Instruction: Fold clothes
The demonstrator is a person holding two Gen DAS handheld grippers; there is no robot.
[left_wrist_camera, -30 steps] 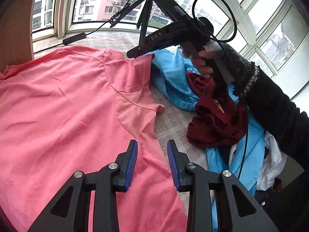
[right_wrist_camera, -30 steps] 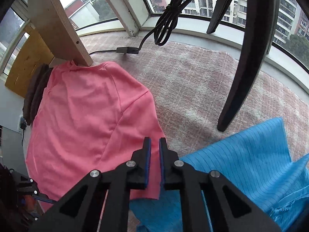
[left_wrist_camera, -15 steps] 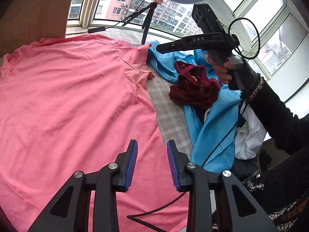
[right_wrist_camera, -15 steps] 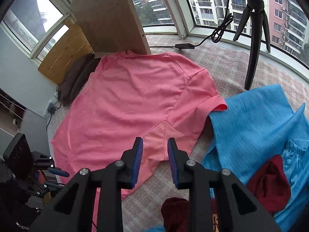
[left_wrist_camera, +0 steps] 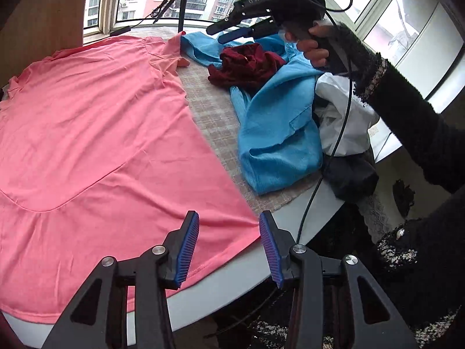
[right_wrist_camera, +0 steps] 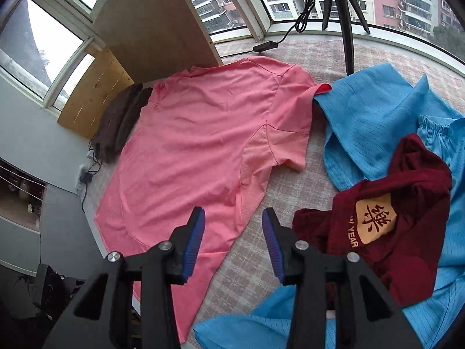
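The coral-pink short-sleeved T-shirt (left_wrist_camera: 96, 133) lies spread flat across the left and centre of the bench (left_wrist_camera: 232, 283), its hem at the near rim. Both grippers have just been opening, and nothing sits between their blue pads. The left gripper (left_wrist_camera: 229, 245), released, now hovers at the lower middle of its frame over the shirt's hem corner, having swept there from beside the sleeve a second ago. The right gripper (right_wrist_camera: 234, 240), also released, has pulled back from the fabric, so its view now takes in the whole shirt, side seam below it. The crumpled maroon garment (right_wrist_camera: 392, 218) and the sky-blue ribbed clothes (right_wrist_camera: 372, 122) stay piled at the right. The spreading looks finished; the first fold likely comes next.
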